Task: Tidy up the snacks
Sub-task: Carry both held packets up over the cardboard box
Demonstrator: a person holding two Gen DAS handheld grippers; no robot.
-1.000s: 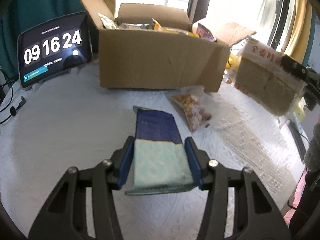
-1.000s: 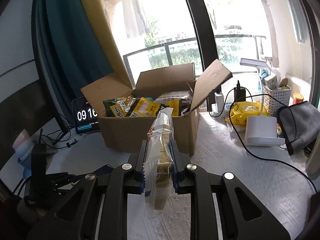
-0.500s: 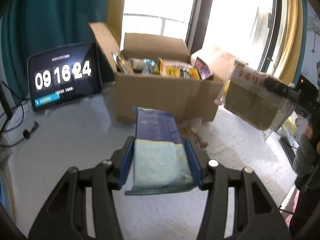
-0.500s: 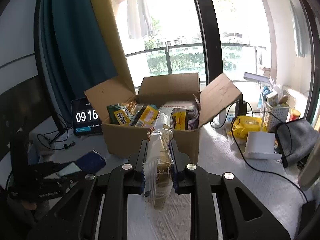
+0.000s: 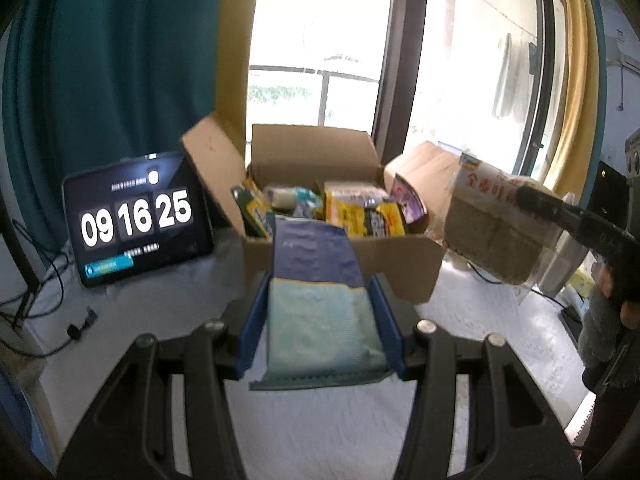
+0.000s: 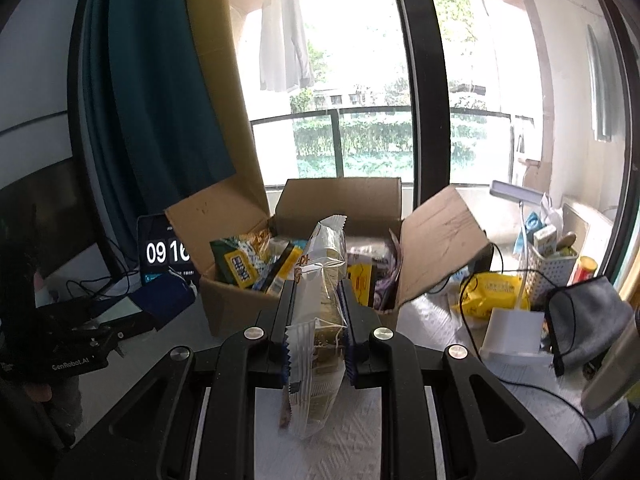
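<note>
My left gripper point(image 5: 320, 300) is shut on a flat blue and pale green snack packet point(image 5: 316, 276), held above the table in front of the open cardboard box point(image 5: 348, 264). The box holds several snack packs. My right gripper point(image 6: 318, 308) is shut on a clear bag of brown cakes point(image 6: 320, 292), held upright in front of the same box point(image 6: 236, 308). In the left wrist view that bag point(image 5: 496, 228) hangs just right of the box. In the right wrist view the left gripper point(image 6: 132, 312) with the blue packet point(image 6: 164, 300) sits left of the box.
A tablet clock point(image 5: 136, 220) stands left of the box, with cables point(image 5: 40, 276) beside it. Right of the box lie a yellow pack point(image 6: 492, 296), a white adapter point(image 6: 512, 332), a grey cloth point(image 6: 588, 320) and a white basket point(image 6: 552, 272). A window is behind.
Both grippers have risen and moved toward the box with their packets. The view now looks into the box from above its front wall. The clock went from 24 to 25.
</note>
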